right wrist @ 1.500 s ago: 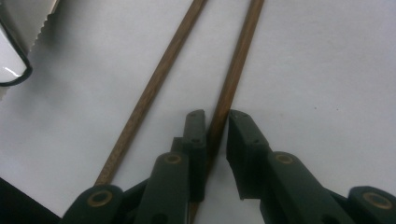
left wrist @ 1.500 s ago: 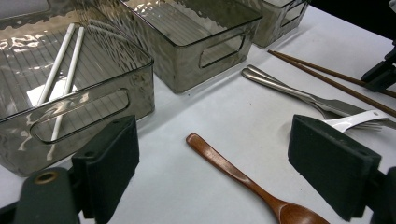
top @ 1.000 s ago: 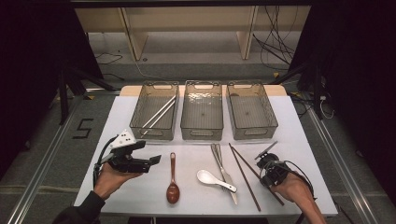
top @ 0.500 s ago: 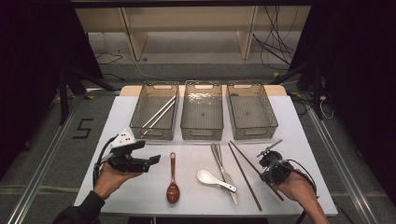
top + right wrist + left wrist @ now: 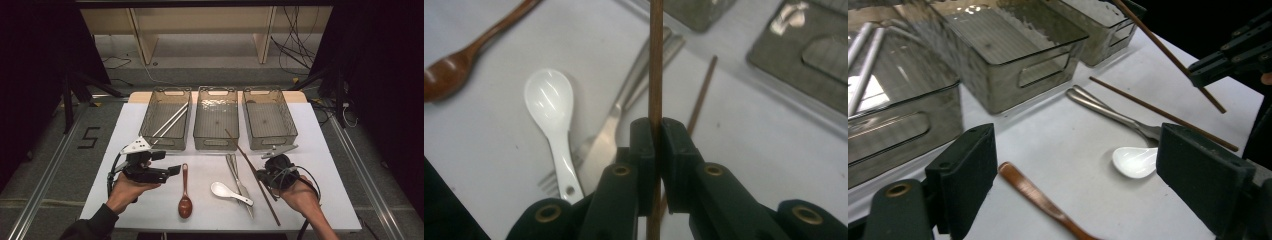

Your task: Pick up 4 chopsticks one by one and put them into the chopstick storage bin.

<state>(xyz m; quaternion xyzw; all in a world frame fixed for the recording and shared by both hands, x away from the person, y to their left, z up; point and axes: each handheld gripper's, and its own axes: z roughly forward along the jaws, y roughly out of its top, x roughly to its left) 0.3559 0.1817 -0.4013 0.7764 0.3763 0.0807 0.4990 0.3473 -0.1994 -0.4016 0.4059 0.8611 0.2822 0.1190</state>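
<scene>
One brown chopstick (image 5: 243, 152) sits pinched in the closed right gripper (image 5: 263, 176), its long axis pointing toward 11 o'clock, over the middle bin (image 5: 216, 145).

Front strip: white spoon (image 5: 230, 193), fork (image 5: 239, 180) and wooden spoon (image 5: 184, 192) lie close together, narrow lanes between them.
Far edge: three bins (image 5: 216, 124) side by side wall it off.
Right side: raised chopstick (image 5: 243, 153) slants across above the second chopstick (image 5: 1163, 114).
Left corner: bare table (image 5: 130, 127) beside the left gripper (image 5: 170, 170), open room.
</scene>
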